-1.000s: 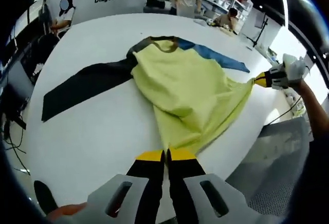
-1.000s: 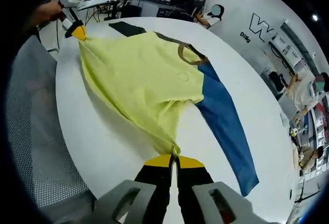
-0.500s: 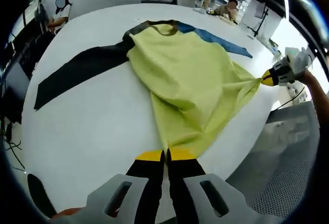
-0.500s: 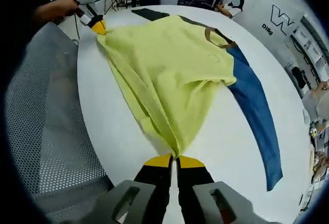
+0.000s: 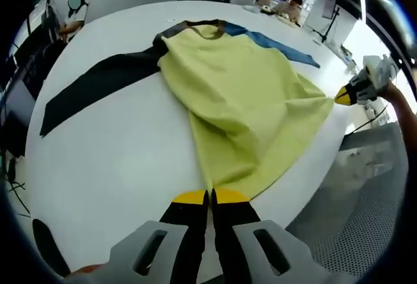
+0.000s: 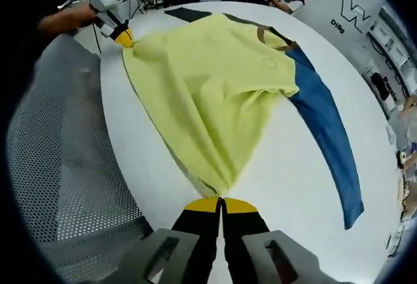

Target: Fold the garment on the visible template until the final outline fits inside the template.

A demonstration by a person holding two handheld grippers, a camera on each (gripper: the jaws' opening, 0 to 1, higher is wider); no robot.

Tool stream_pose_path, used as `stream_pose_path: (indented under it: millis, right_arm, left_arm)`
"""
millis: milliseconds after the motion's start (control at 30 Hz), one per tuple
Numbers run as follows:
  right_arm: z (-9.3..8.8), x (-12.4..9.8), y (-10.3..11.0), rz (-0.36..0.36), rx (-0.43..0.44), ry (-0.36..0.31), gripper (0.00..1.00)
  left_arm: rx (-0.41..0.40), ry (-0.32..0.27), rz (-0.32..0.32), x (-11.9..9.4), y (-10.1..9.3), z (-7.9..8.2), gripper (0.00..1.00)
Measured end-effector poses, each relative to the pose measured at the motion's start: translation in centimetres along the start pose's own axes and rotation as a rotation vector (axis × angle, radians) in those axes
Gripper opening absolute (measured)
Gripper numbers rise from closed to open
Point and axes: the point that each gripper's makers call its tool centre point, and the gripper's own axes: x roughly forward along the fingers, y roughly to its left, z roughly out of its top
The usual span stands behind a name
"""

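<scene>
A yellow-green shirt (image 5: 244, 105) with one black sleeve (image 5: 98, 88) and one blue sleeve (image 5: 280, 43) lies spread on a white round table (image 5: 117, 160). My left gripper (image 5: 210, 197) is shut on one hem corner at the table's near edge. My right gripper (image 6: 220, 202) is shut on the other hem corner, with the shirt (image 6: 208, 82) stretched away from it. The blue sleeve (image 6: 326, 134) runs off to the right there. Each gripper also shows in the other's view, the right gripper (image 5: 342, 96) at the right, the left gripper (image 6: 124, 36) at the upper left.
A grey mesh chair (image 6: 65, 167) stands beside the table edge, seen too as mesh (image 5: 365, 212) at the lower right. People sit at desks (image 5: 71, 17) behind the table, under a white wall with lettering (image 6: 348, 10).
The two grippers have pulled the hem wider apart and toward the table edge, so the shirt body lies flatter and more spread than before.
</scene>
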Motion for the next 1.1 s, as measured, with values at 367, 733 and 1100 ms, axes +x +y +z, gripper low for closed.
stream_pose_path:
  millis: [367, 733, 1100]
  right_arm:
    - [10.0, -2.4, -6.7, -0.216, 0.006, -0.276, 0.00]
    - [17.7, -1.0, -10.9, -0.204, 0.012, -0.382, 0.00]
    - [21.2, 4.5, -14.7, -0.149, 0.030, -0.359, 0.00]
  left_arm:
    - [0.019, 0.007, -0.008, 0.5, -0.2, -0.2, 0.00]
    - [0.027, -0.014, -0.020, 0.6, -0.5, 0.0, 0.00]
    - [0.005, -0.026, -0.032, 0.5, -0.6, 0.0, 0.00]
